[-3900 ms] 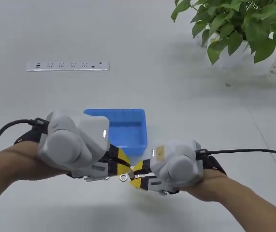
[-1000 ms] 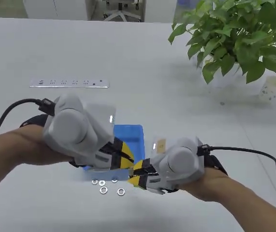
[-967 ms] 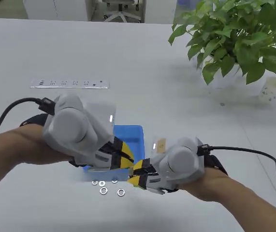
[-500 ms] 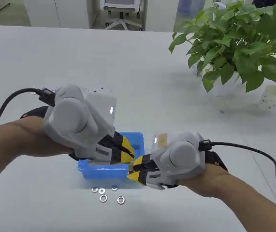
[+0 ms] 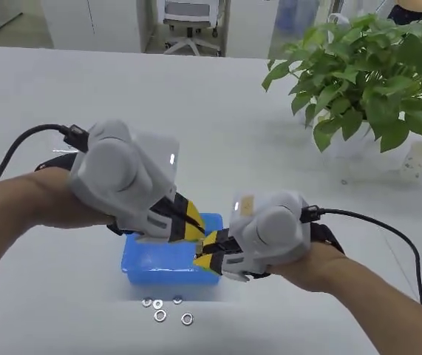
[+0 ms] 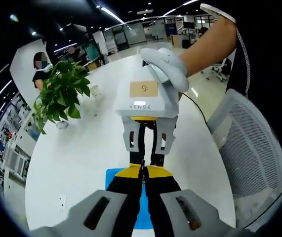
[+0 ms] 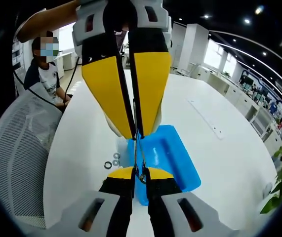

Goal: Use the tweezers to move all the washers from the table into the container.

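My left gripper (image 5: 191, 222) and right gripper (image 5: 205, 256) meet tip to tip just above the front of the blue container (image 5: 157, 260). In the right gripper view, thin metal tweezers (image 7: 137, 148) run down from the left gripper's (image 7: 137, 133) yellow jaws into my right gripper (image 7: 141, 175). Both grippers are shut on the tweezers. A small washer (image 7: 142, 173) sits at the tweezers' tips, over the container's (image 7: 173, 158) near edge. Several washers (image 5: 160, 316) lie on the white table in front of the container, also seen as washers (image 7: 109, 164) beside it.
A potted plant (image 5: 366, 81) and a paper cup (image 5: 421, 160) stand at the back right. A cable (image 5: 377, 225) trails from the right gripper and another from the left. An office chair (image 5: 188, 22) stands beyond the table's far edge.
Both grippers have lifted together from the washers on the table and now sit over the blue container's front. The head camera has tilted up, showing more of the room.
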`<state>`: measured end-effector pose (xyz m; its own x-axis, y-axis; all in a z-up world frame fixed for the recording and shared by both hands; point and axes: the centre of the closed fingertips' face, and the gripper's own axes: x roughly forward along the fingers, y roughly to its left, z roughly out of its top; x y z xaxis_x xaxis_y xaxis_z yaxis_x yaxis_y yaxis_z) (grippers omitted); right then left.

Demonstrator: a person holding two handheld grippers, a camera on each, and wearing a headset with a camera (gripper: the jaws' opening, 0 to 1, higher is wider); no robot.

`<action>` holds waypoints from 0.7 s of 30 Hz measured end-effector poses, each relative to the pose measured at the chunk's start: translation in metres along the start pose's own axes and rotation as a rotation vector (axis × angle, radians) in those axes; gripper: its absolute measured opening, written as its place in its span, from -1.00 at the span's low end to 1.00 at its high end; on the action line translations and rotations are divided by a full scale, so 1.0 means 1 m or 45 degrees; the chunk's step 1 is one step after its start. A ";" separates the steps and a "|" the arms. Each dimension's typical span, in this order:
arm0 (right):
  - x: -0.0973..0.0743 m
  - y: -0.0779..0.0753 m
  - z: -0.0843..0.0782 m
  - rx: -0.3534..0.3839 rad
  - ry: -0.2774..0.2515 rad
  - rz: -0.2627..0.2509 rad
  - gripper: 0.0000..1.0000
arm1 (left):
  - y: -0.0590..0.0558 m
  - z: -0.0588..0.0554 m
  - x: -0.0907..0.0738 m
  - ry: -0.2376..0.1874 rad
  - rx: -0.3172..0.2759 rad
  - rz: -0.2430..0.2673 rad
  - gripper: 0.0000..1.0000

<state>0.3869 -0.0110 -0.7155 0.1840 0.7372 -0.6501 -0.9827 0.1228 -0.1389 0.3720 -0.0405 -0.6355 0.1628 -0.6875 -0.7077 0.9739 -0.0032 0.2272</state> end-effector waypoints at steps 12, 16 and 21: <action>0.017 -0.020 -0.005 -0.016 0.017 0.015 -0.80 | 0.019 -0.015 0.009 0.017 -0.004 0.003 -0.89; 0.023 -0.025 -0.009 -0.009 0.022 0.016 -0.80 | 0.025 -0.022 0.014 0.017 -0.014 0.005 -0.89; 0.030 -0.028 -0.014 0.009 0.028 0.025 -0.80 | 0.028 -0.028 0.020 0.024 -0.024 -0.002 -0.89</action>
<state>0.4201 -0.0019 -0.7417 0.1649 0.7247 -0.6691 -0.9862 0.1129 -0.1208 0.4072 -0.0341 -0.6618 0.1643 -0.6738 -0.7204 0.9768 0.0096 0.2137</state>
